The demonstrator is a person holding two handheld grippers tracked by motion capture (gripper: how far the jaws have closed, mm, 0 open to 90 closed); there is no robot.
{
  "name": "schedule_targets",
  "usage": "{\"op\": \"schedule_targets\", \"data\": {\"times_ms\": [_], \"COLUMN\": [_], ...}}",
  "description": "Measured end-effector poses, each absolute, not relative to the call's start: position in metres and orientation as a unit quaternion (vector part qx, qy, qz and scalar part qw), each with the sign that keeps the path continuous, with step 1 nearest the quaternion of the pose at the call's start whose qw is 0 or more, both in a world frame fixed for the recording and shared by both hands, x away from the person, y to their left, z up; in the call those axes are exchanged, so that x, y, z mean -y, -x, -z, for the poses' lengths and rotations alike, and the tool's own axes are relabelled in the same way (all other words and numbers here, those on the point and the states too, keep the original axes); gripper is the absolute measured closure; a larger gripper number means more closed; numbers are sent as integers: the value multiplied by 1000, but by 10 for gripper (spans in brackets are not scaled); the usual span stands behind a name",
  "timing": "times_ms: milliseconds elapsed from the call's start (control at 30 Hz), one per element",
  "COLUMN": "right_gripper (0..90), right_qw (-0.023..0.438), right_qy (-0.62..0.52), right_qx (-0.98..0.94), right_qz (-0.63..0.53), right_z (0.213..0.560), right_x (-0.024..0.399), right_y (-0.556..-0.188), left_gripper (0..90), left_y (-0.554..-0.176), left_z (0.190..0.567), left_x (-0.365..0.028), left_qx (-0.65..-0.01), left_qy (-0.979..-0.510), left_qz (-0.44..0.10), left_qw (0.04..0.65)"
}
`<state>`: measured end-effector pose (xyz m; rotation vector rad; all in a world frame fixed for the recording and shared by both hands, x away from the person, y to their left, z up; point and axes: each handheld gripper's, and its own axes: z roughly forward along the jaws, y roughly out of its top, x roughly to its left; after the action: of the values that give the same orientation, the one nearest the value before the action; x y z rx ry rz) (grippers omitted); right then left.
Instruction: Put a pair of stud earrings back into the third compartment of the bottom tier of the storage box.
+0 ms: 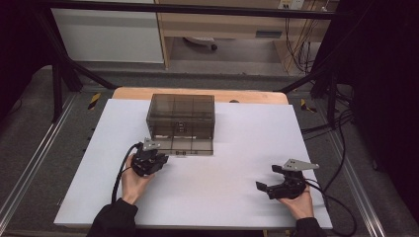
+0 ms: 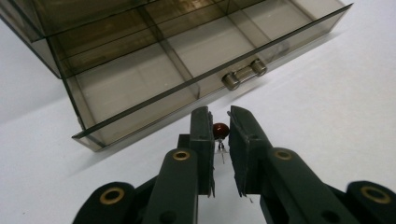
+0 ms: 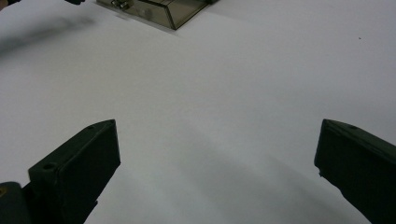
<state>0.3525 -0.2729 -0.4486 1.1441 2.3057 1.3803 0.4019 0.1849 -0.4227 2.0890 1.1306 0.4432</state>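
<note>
Here the left gripper [image 2: 220,140] hangs just in front of the pulled-out drawer [image 2: 187,60] of the smoky box [image 1: 182,116], its jaws drawn close with a narrow gap between them, and a small red bead [image 2: 220,129] with thin wire legs sits between the tips; the jaws seem to pinch it, though contact on both sides is hard to confirm. Seemingly it is held there so the part can go into a compartment, since the drawer stands open with its handle [image 2: 243,74] at about 1 o'clock from the tips. In the high view this gripper [image 1: 149,159] is at the box's 7 o'clock corner. The right gripper [image 1: 276,185] rests wide open and empty on the white sheet [image 1: 222,197], well apart at 4 o'clock, likely parked out of the way.
</note>
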Motion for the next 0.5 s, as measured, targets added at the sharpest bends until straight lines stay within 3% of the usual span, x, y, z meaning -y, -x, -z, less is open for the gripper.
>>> {"op": "schedule_targets", "data": {"times_ms": [500], "right_gripper": [9], "right_qw": [111], "right_qy": [-389], "right_qx": [-785], "right_qz": [-469], "right_z": [449], "right_x": [273], "right_y": [-353], "left_gripper": [797], "left_y": [-396], "left_z": [409], "left_x": [-177], "left_qx": [-423], "left_qy": [-812], "left_qz": [-165], "left_qw": [368]}}
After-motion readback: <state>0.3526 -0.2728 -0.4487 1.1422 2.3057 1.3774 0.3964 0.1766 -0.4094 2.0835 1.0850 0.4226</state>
